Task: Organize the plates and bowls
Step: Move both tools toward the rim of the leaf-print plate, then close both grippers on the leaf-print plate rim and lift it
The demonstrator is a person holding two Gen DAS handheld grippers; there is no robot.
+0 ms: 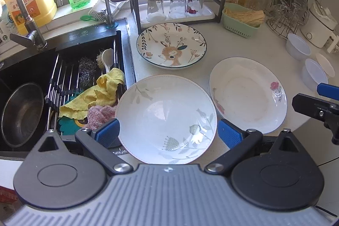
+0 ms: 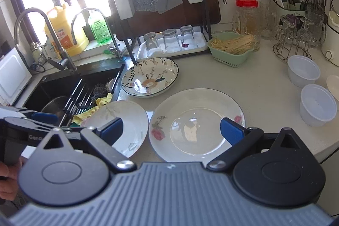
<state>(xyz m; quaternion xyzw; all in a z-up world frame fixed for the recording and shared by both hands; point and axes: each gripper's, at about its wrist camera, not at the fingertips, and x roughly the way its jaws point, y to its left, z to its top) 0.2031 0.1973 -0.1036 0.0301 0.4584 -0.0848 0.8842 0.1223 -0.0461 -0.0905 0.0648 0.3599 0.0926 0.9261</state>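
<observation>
My left tool (image 1: 167,133) hangs released over the leaf-print plate (image 1: 166,119); my right tool (image 2: 171,129) hangs released over the rose plate (image 2: 197,124) on the table (image 2: 264,88)

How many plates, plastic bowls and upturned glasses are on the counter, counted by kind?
Plates: 3, namely the deer plate, the leaf plate and the rose plate.
White plastic bowls: 2, one farther and one nearer.
Upturned glasses on the rack tray: 3.
Total: 8.
</observation>
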